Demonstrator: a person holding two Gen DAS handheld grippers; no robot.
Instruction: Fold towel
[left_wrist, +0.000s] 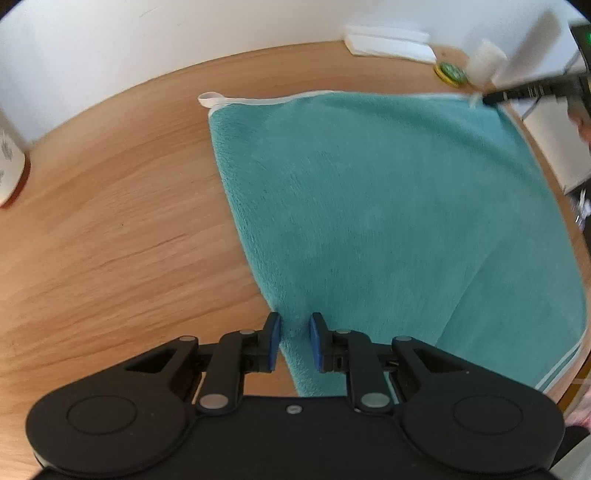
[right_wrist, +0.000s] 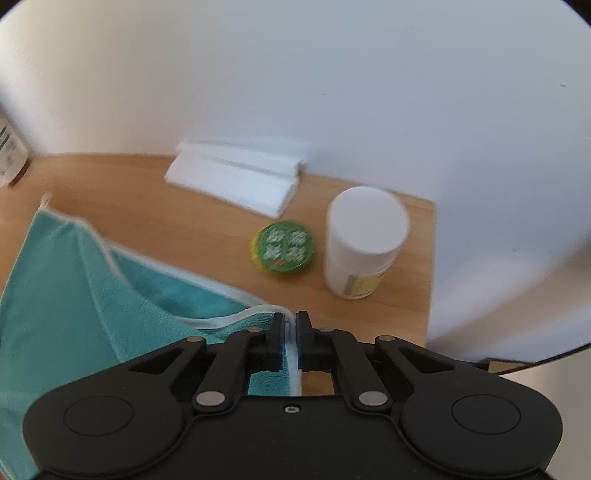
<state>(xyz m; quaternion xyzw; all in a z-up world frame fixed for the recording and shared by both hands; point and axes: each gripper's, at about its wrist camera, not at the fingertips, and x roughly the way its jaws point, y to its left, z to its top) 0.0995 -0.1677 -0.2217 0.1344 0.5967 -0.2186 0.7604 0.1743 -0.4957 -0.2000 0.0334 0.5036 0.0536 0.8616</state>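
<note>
The towel (left_wrist: 388, 221) is a teal fleecy one with a pale hem, spread over most of the right half of the left wrist view on the wooden worktop (left_wrist: 110, 240), with a little white hang loop (left_wrist: 208, 99) at its upper-left corner. It looks soft and floppy, so I'd guess it's light, has zero stiffness and will sag and crease wherever it isn't supported; the pile probably gives decent grip, so slipping isn't my main worry, bunching is. The left gripper (left_wrist: 294, 332) sits low centre in its frame with the blue fingers (left_wrist: 274, 338) apart and the towel's near edge running between them, not pinched as far as I can see, so that one's released. The right gripper (right_wrist: 290, 332) in its own view, bottom centre, is clenched on the white hem at a corner, and the cloth rises in a tented ridge toward the left of that frame, so that corner looks lifted off the worktop. In the left view you can see the same gripper as a dark blur at the upper right, on the far corner. The best spot to hold is the hem right at the corners, since the stitched edge is the firmest bit. Past the towel in the right view are a green tin (right_wrist: 283, 246), a white bottle (right_wrist: 364, 242) and a white block (right_wrist: 236, 179), all near enough that a dragged corner could nudge them.
</note>
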